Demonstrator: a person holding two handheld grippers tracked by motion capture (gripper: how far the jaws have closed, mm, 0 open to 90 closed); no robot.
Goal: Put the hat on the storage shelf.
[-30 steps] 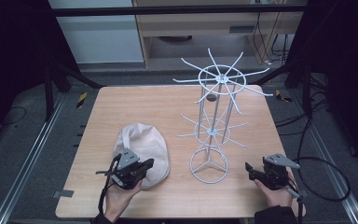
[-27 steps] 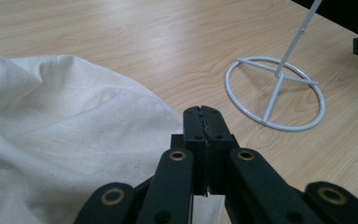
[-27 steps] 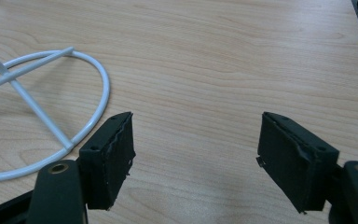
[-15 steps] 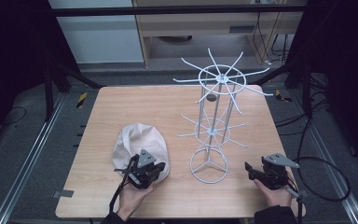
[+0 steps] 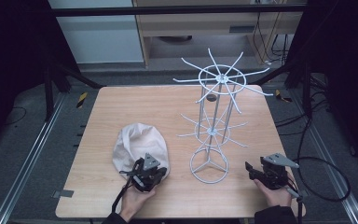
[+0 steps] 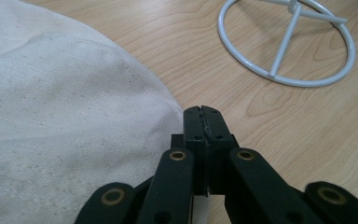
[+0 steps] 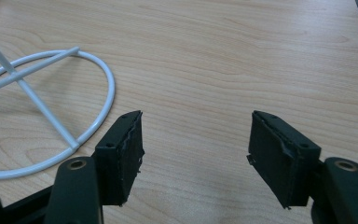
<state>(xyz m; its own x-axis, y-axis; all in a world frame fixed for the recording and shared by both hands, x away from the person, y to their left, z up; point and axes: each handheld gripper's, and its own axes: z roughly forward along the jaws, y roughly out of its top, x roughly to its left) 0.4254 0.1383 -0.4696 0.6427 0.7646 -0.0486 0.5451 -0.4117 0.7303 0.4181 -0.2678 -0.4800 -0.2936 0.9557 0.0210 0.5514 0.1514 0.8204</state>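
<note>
A cream cloth cap (image 5: 137,142) lies on the wooden table (image 5: 135,105), left of a white wire rack (image 5: 213,119) with spoked arms. My left gripper (image 5: 160,173) rests low at the cap's near right edge, shut, its closed tips (image 6: 202,112) right beside the cloth (image 6: 51,121); no fabric shows between the jaws. The rack's ring base (image 6: 286,44) lies ahead of it. My right gripper (image 5: 248,169) sits near the table's front right, open and empty (image 7: 196,140), with the ring base (image 7: 51,107) to its left.
The rack's thin spokes (image 5: 242,77) spread wide over the table's back right. Dark frame posts and cables (image 5: 326,168) surround the table. Bare wood (image 7: 242,56) lies ahead of the right gripper.
My left gripper has moved right and down along the cap's near edge, staying shut. The right gripper has stayed in place.
</note>
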